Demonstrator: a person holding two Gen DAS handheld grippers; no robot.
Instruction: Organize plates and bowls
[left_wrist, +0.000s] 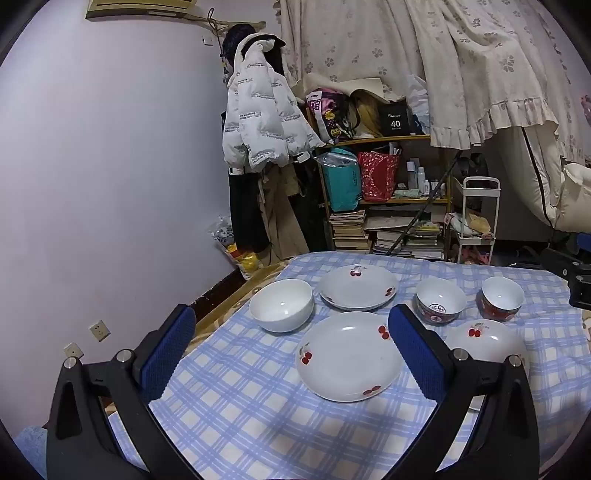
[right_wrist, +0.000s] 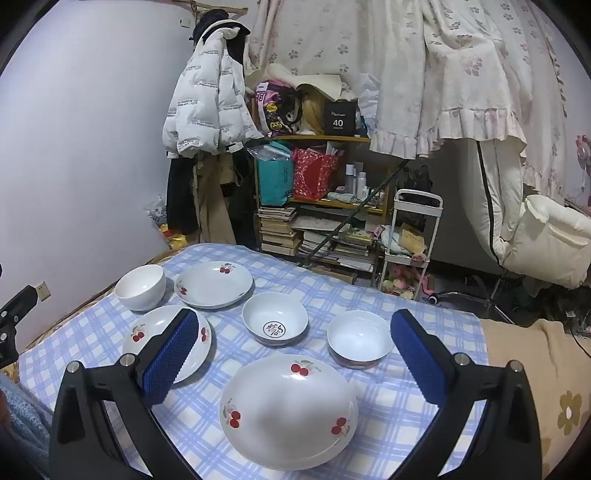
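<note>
On checked cloth (right_wrist: 369, 295), round glossy cherry-print plates (right_wrist: 213, 284).

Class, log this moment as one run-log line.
left gripper: open, empty | right gripper: open, empty | cherry plates: three, unstacked | bowls: three, apart

Three plates (right_wrist: 213, 283), three bowls (right_wrist: 275, 318) on table (right_wrist: 424, 413); shelf (right_wrist: 317, 201) behind.
</note>
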